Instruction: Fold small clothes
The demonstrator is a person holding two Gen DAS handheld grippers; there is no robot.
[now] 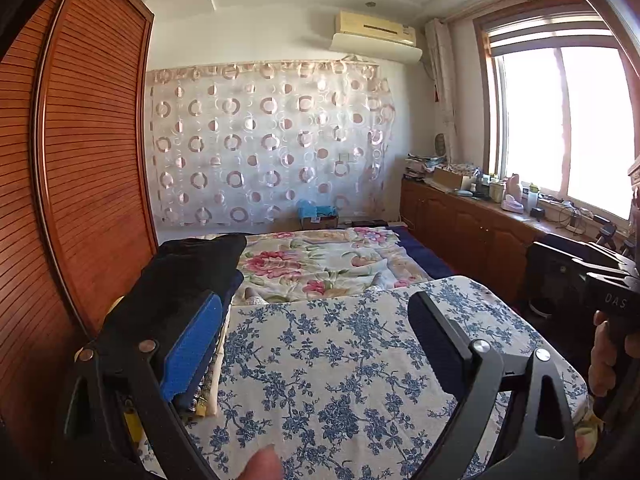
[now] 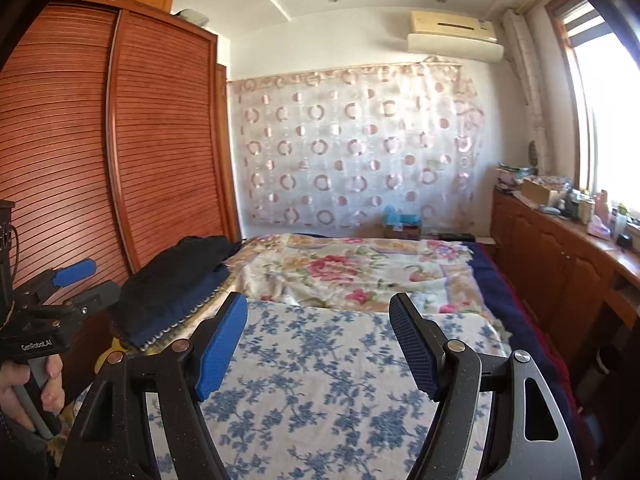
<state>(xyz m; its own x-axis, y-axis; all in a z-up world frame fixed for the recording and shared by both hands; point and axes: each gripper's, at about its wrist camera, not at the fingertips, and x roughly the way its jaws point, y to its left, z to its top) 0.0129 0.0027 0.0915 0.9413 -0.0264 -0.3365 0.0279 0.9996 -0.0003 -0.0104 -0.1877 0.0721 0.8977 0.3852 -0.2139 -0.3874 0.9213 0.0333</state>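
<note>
A stack of folded dark clothes point(image 1: 188, 268), black on top of navy, lies at the left edge of the blue-flowered cloth point(image 1: 340, 380), next to the wardrobe. My left gripper point(image 1: 312, 344) is open wide over that cloth with nothing between its fingers. Its left blue pad point(image 1: 188, 352) is close beside the stack. In the right wrist view the same stack point(image 2: 172, 284) is ahead on the left. My right gripper point(image 2: 320, 350) hangs open over the flowered cloth point(image 2: 320, 400), holding nothing. The left gripper point(image 2: 84, 284) shows at the left edge, held by a hand point(image 2: 28, 392).
A slatted wooden wardrobe point(image 1: 80, 160) stands along the left. A bed with a pink floral blanket point(image 1: 320, 264) lies beyond the cloth. Low wooden cabinets point(image 1: 472, 228) with cluttered tops run under the window on the right. A hand point(image 1: 604, 356) grips the other tool at the right edge.
</note>
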